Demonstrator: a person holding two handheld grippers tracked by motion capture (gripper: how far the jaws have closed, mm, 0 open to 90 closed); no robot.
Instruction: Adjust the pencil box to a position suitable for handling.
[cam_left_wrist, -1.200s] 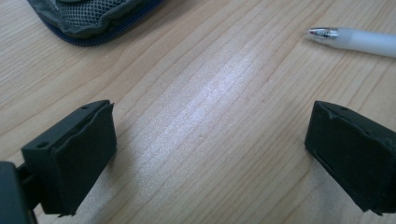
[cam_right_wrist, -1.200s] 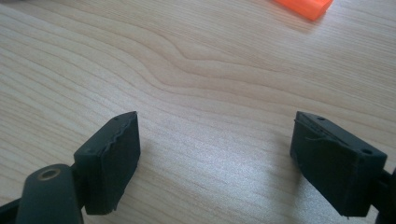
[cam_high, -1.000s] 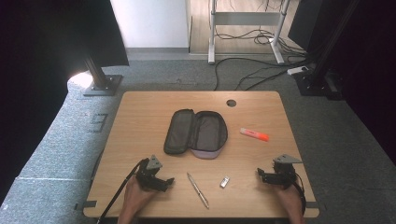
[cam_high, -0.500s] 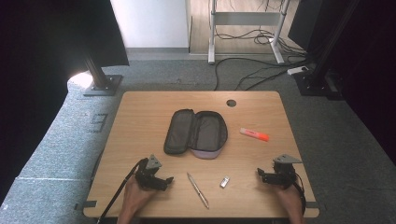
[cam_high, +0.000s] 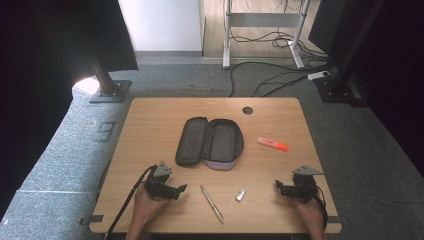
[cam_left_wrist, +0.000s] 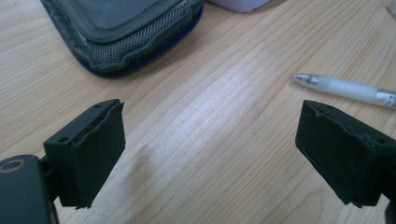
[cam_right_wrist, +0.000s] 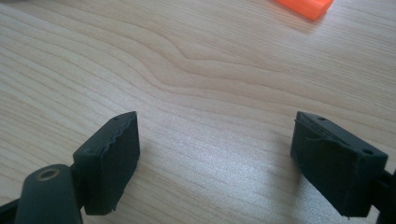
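Nothing is packed yet, by the look of it. The pencil case (cam_high: 210, 143) lies unzipped mid-table. The pen (cam_high: 212, 203) sits just beyond the left gripper (cam_high: 181, 189), whose empty jaws have just been narrowing slightly. The right gripper (cam_high: 278, 186) rests wide and empty; orange highlighter (cam_high: 272, 144) and small USB stick (cam_high: 241, 195) wait untouched.

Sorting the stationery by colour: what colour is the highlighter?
Bright orange; the highlighter shows best in the high view.
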